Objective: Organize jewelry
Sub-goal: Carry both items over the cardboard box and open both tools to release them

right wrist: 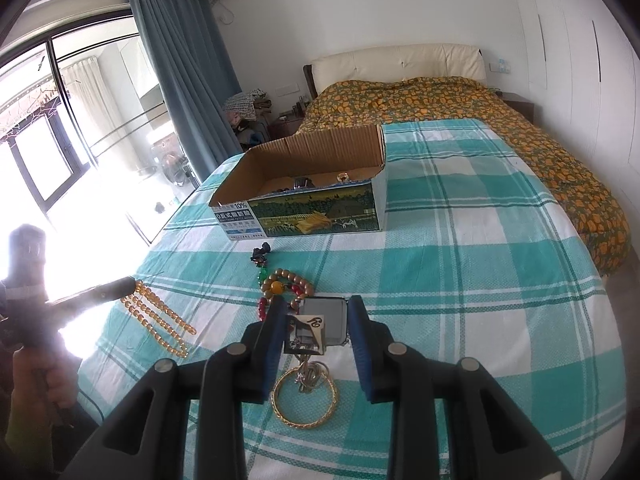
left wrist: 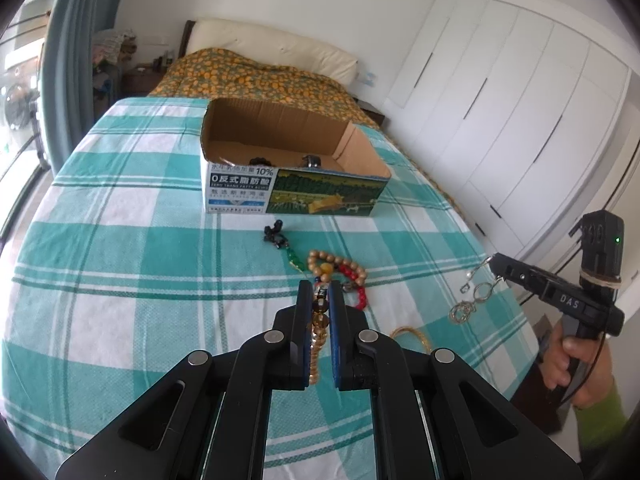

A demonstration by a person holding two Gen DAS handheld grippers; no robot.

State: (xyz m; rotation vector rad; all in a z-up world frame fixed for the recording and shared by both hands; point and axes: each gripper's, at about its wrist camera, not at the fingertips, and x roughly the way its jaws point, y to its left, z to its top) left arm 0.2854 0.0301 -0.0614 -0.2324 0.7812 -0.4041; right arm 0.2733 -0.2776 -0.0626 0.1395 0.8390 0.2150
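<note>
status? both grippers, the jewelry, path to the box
Left gripper shut on amber bead strand. Right gripper shut on silver ring chain. Open cardboard box ahead, path clear.

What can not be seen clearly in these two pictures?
- Cardboard box contents: both views, its front wall hides most of them.
- Left gripper: right wrist view, window glare washes it out.
- Gold bangle: left wrist view, the finger covers part.
- Small packet print: right wrist view, too small.

Bed w/ teal checked sheet (left wrist: pixel 120 240): cardboard box (left wrist: pixel 288 190), bead bracelets (right wrist: pixel 286 284), gold bangle (right wrist: pixel 306 402).
</note>
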